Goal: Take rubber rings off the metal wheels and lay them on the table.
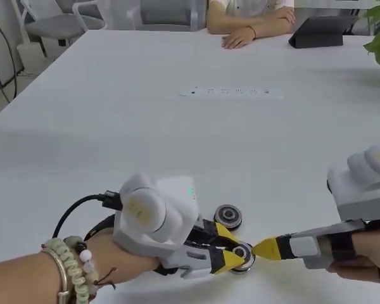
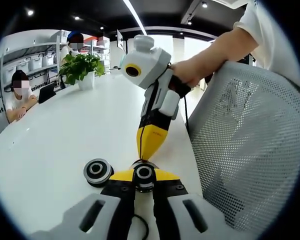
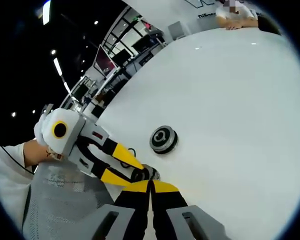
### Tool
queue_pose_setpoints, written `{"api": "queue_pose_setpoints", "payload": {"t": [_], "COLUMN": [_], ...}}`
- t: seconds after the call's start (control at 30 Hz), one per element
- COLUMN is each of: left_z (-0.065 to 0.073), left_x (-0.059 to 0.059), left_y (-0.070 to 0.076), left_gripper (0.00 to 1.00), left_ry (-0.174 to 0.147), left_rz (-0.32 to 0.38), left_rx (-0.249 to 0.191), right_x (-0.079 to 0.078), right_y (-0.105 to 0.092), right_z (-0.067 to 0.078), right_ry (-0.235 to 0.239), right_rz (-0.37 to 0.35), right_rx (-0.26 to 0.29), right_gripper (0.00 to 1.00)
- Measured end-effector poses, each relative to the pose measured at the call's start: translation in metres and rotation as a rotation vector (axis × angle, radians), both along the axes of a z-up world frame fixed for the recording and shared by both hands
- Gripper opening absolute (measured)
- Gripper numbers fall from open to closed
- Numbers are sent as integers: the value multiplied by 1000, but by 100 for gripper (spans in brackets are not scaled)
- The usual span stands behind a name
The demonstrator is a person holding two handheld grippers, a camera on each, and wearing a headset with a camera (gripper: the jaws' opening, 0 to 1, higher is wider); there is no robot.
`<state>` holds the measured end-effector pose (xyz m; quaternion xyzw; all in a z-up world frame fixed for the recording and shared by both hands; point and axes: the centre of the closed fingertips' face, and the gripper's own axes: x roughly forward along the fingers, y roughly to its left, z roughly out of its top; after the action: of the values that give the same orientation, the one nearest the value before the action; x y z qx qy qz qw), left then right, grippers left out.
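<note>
**Left steadies the wheel, right goes for the ring**

Your left gripper has its jaws clamped on a metal wheel low over the desk, steadying it so the ring can be pulled off. A second wheel lies just beyond, its rubber ring apparently on. Your right gripper meets the held wheel's rim with its jaws pressed narrow. I cannot tell whether they have caught that wheel's ring.
</note>
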<state>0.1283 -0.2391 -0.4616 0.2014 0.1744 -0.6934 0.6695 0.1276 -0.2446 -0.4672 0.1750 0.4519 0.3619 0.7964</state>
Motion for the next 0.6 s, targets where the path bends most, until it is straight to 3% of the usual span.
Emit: {"api": "queue_pose_setpoints", "payload": {"t": [0.6], "left_z": [0], "left_x": [0], "left_y": [1], "left_gripper": [7], "left_ry": [0], "left_rz": [2], "left_rx": [6], "right_x": [-1], "right_y": [6], "right_z": [6], "right_ry": [-34], "right_rz": [34], "right_rx": [-1], "right_gripper": [0]}}
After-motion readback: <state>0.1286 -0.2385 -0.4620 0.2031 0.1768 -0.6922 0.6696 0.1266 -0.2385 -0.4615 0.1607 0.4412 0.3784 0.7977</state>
